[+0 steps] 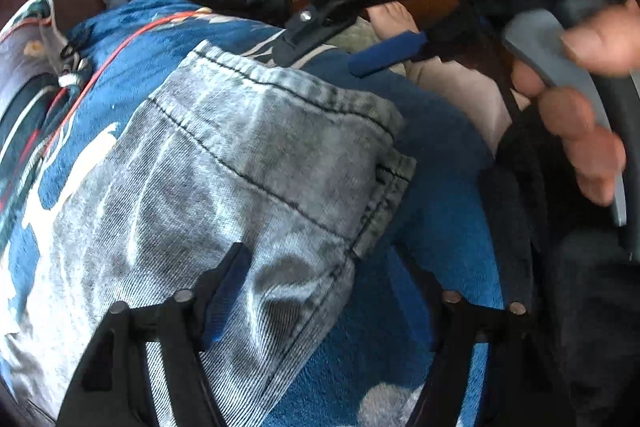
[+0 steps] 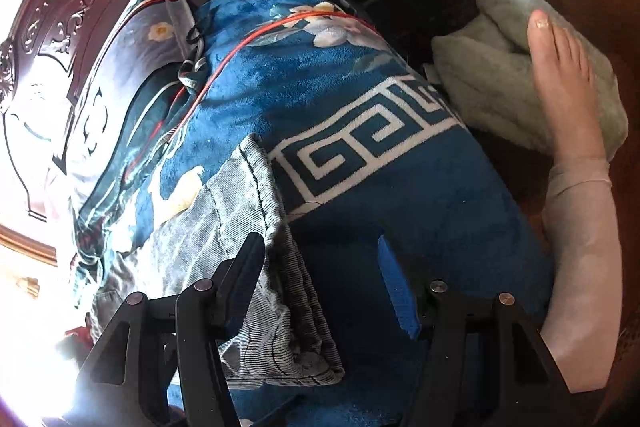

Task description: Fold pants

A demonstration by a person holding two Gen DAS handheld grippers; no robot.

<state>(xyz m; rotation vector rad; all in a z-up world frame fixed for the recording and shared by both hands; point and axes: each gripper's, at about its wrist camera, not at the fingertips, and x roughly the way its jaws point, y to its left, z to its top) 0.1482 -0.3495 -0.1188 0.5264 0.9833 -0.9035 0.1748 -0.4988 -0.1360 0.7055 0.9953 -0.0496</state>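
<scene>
Item: faded grey-blue denim pants (image 1: 248, 187), folded, lying on a blue floral plush blanket (image 2: 360, 107) over a bed.

Left gripper (image 1: 332, 291) and right gripper (image 2: 320, 263): jaws released, each hovering above the pants' edge, grasping nothing.

Risk: a one-layer pinch would unfold the stack.

Obscured: waistband, cut off at 7 o'clock; glare there in the right view.

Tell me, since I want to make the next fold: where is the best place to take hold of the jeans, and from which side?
Grip the stitched hem end of the jeans, probably best at its corner. It lies flat and doubled on the blue blanket with bare blanket beside it, so one finger could slide under from that open side. The right claw, jaws open, already straddles this edge.
</scene>
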